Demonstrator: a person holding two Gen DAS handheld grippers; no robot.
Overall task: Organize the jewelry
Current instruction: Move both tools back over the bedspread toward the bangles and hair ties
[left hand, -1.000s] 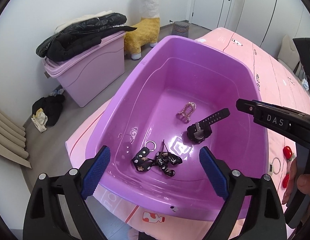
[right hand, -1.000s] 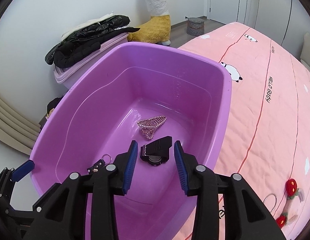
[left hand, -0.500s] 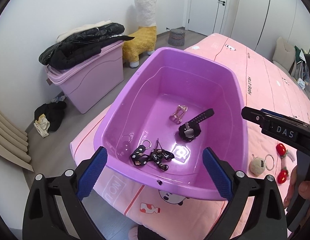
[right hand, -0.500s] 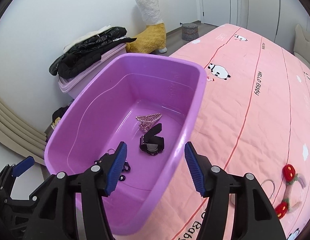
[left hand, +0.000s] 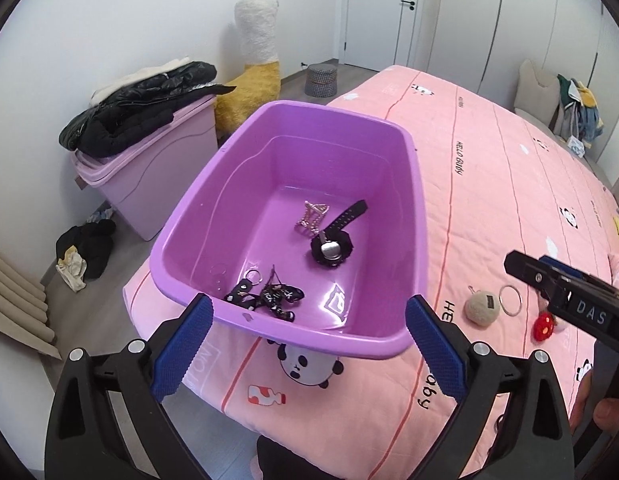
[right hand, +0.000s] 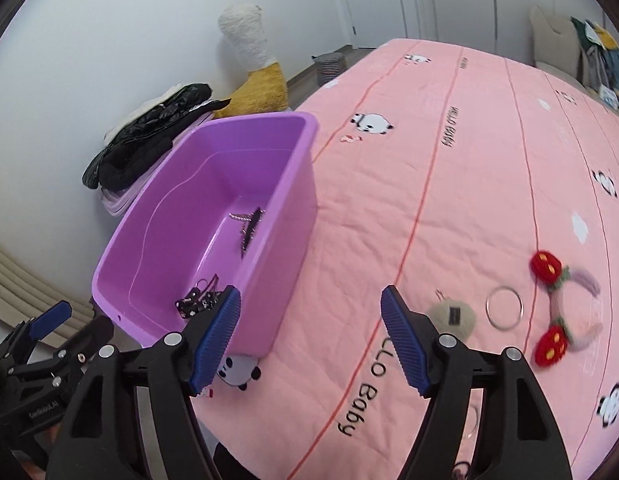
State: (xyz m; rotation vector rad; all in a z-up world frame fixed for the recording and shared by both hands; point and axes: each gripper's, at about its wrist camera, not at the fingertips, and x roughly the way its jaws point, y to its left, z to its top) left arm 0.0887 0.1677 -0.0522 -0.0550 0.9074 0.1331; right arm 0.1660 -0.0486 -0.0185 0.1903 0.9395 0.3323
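You face a purple tub (left hand: pixel 409 184) of smooth, glossy plastic that throws pale highlights off its floor. In it, a watch (left hand: pixel 332 249) has a matt black strap and a shiny metal back, beside a pearly, glinting hair clip (left hand: pixel 312 218) and black fabric keychains (left hand: pixel 269 298) with a metal ring. The pink bedspread (right hand: pixel 449 208) is soft, matt quilted cloth. On it lie a fuzzy beige pompom (right hand: pixel 453 316), a thin polished metal ring (right hand: pixel 504 306) and a knitted headband (right hand: pixel 565 312) with woolly red pieces. Your gripper pads (right hand: pixel 215 338) are ribbed blue rubber on matt black plastic. A shiny black puffer jacket (left hand: pixel 141 108) tops a smooth lilac bin (left hand: pixel 157 176).
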